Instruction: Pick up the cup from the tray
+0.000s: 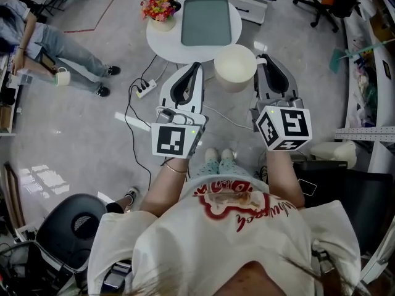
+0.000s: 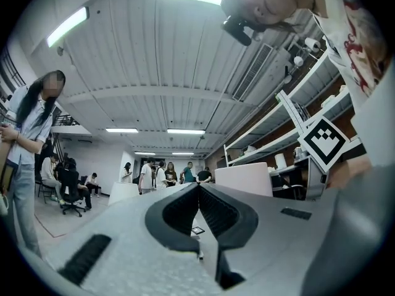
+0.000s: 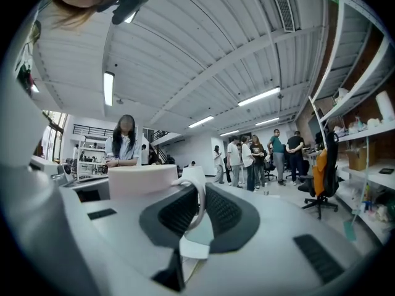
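A cream cup (image 1: pixel 234 66) hangs in the air just in front of the round white table (image 1: pixel 165 42), off the grey-green tray (image 1: pixel 205 21) that lies on it. My right gripper (image 1: pixel 262 59) is shut on the cup's handle. In the right gripper view the thin handle loop (image 3: pixel 199 205) is pinched between the dark pads, with the cup body (image 3: pixel 142 179) to the left. My left gripper (image 1: pixel 196 65) sits level beside the cup, shut with nothing in it. In the left gripper view its jaws (image 2: pixel 199 187) meet and the cup (image 2: pixel 244 177) shows to their right.
A pot of flowers (image 1: pixel 159 8) stands on the table left of the tray. A power strip (image 1: pixel 146 89) and cables lie on the floor below. A seated person (image 1: pixel 55 45) is at the far left, a black chair (image 1: pixel 74 227) at lower left, and shelving at the right.
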### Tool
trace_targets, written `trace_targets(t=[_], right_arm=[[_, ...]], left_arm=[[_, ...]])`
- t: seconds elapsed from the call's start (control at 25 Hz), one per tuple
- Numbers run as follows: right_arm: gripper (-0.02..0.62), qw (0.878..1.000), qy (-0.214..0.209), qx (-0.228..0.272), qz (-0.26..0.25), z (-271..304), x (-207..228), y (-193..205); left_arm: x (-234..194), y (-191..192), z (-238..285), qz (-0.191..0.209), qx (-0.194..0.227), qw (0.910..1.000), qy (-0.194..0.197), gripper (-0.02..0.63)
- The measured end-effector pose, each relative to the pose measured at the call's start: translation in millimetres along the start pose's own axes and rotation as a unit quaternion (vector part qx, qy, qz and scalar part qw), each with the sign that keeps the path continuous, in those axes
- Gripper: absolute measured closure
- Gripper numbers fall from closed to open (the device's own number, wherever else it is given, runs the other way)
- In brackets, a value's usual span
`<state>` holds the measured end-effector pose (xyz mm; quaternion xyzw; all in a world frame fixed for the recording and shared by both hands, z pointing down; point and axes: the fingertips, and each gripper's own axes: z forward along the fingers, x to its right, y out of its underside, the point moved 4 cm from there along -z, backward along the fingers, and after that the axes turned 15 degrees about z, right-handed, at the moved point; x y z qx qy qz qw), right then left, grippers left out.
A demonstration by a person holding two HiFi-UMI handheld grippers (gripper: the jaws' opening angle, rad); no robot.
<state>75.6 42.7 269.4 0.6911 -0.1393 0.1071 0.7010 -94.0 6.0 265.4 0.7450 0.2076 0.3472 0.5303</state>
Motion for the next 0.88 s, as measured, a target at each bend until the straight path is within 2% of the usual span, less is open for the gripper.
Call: trace_targets(t=[0.88], right_arm=[[0.546,1.000,-0.021,0.005,0.002,-10,-6,-1]], left_arm=[[12,-5,-9,-0.003,0.003,0.9999,-0.010,0.592]])
